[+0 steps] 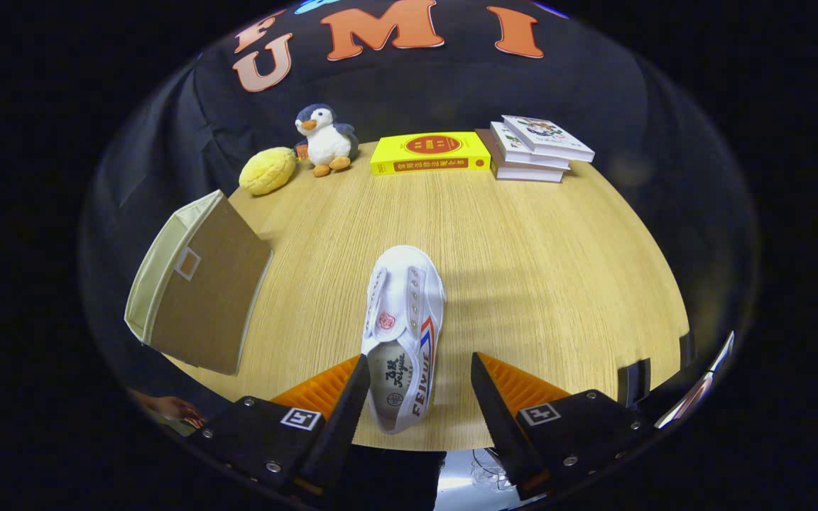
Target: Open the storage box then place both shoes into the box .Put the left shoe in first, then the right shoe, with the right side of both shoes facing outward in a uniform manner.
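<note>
Hand-held gripper (420,372) spread open around the heel of 1 white shoe (402,333) at the tabletop's (558,270) near edge; closing off-centre could twist it off.

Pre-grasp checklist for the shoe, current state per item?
1. Gripper open: ok, fingers spread wide.
2. Shoe between the fingers: ok, its heel end sits in the gap, toe pointing away.
3. Fingers pressing on the shoe: not ok, the left one is at the heel's edge, the right one stands apart.
4. Storage box open: cannot tell, it lies on its side at the table's edge.
5. Left or right shoe: cannot tell.
6. Path to the box: ok, bare tabletop between.
</note>
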A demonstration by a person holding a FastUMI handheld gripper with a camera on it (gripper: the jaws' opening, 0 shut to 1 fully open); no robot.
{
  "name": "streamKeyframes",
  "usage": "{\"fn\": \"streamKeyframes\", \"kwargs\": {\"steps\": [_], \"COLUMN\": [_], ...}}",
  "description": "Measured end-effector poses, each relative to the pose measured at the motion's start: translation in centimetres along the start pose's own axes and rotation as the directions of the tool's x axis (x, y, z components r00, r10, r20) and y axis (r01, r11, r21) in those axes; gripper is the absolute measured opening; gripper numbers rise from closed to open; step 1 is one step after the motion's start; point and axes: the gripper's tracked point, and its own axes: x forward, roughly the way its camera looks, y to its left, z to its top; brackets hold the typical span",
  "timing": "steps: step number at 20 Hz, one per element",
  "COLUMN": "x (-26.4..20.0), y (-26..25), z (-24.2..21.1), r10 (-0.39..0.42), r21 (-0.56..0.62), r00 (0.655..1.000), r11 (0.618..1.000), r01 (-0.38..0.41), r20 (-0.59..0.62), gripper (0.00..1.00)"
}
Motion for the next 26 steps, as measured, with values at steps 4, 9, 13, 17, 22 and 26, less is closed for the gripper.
{"fn": "streamKeyframes", "kwargs": {"steps": [4, 9, 13, 17, 22, 26], "x": [3.0, 6.0, 7.9, 8.3, 8.6, 8.4], "y": [-1.4, -1.8, -1.3, -0.9, -1.1, -1.5], "z": [-0.9, 0.0, 0.3, 0.3, 0.1, 0.1], "r10": [-0.033, -0.038, -0.04, -0.013, 0.017, -0.009], "r21": [-0.051, -0.058, -0.072, -0.051, 0.074, 0.057], "r00": [0.999, 0.996, 0.992, 0.994, 0.999, 1.0], "r11": [0.998, 0.997, 0.996, 0.999, 0.997, 0.998], "r01": [0.034, 0.043, 0.049, 0.019, -0.02, 0.008], "r20": [0.018, 0.085, 0.123, 0.11, 0.045, 0.026], "gripper": [0.8, 0.67, 0.48, 0.28, 0.26, 0.25]}}
